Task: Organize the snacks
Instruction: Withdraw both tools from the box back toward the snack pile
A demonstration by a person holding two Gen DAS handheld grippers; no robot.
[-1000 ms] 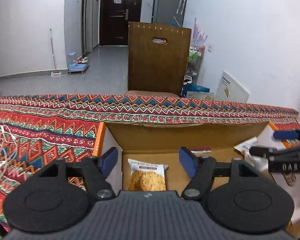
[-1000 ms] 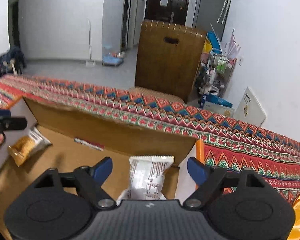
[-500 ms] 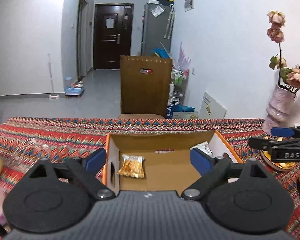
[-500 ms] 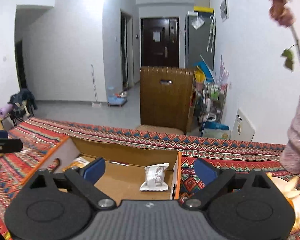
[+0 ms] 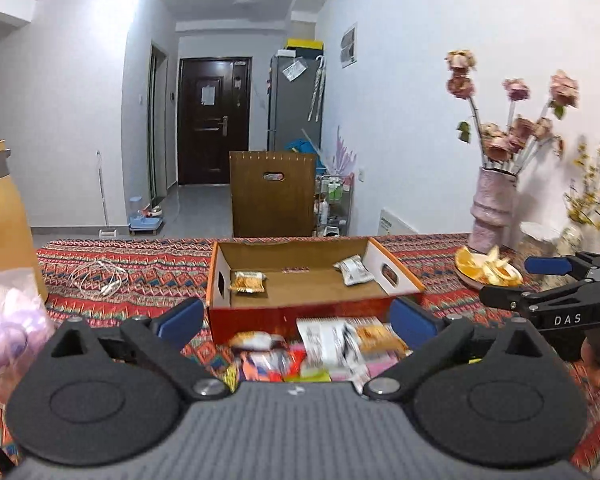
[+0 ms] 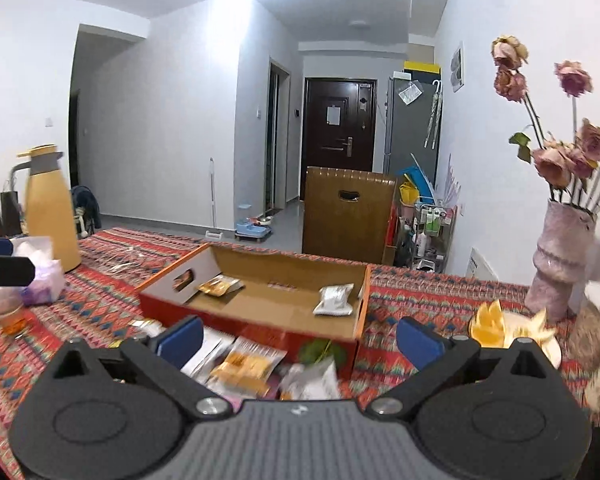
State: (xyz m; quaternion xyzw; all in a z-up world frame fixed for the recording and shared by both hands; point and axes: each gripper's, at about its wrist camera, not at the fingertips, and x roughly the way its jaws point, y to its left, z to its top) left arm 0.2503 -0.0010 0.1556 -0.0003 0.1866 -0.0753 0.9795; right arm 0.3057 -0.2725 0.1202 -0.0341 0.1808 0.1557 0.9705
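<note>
Both the left gripper (image 5: 296, 322) and right gripper (image 6: 298, 338) had just been opening and stood wide, empty (loose snack packets (image 5: 332, 346) lay beneath), near the cardboard box (image 5: 300, 318).

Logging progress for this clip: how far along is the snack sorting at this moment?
Early. Two packets lie in the cardboard box: an orange one at its left end, a white one at its right. Left gripper and right gripper are open and empty. The snack pile in front remains unsorted.
</note>
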